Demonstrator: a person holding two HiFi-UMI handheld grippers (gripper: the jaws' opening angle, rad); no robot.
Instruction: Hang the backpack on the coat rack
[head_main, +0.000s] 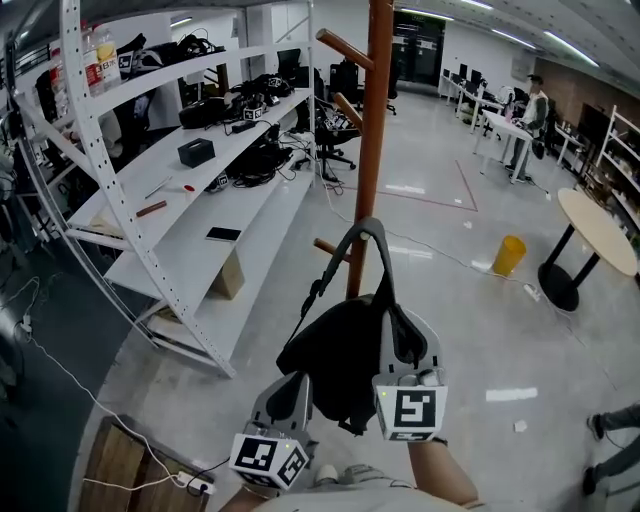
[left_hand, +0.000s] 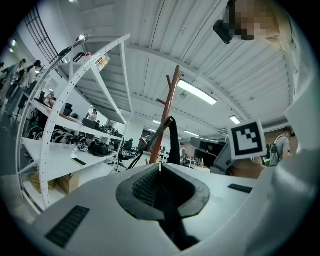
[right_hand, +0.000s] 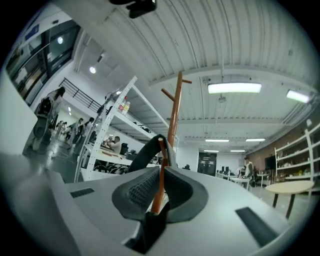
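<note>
A black backpack hangs between my two grippers, just in front of the brown wooden coat rack. Its top handle loop stands up against the pole, below the upper pegs. My left gripper is shut on the bag's lower left side. My right gripper is shut on its right side. In the left gripper view, black fabric fills the jaws of the left gripper, with the coat rack ahead. In the right gripper view, the right gripper pinches black fabric, the handle loop rises above it and the pole stands behind.
A white shelving unit loaded with gear runs along the left. A yellow bin and a round table stand to the right. A wooden crate and floor cables lie at lower left. A person stands far back.
</note>
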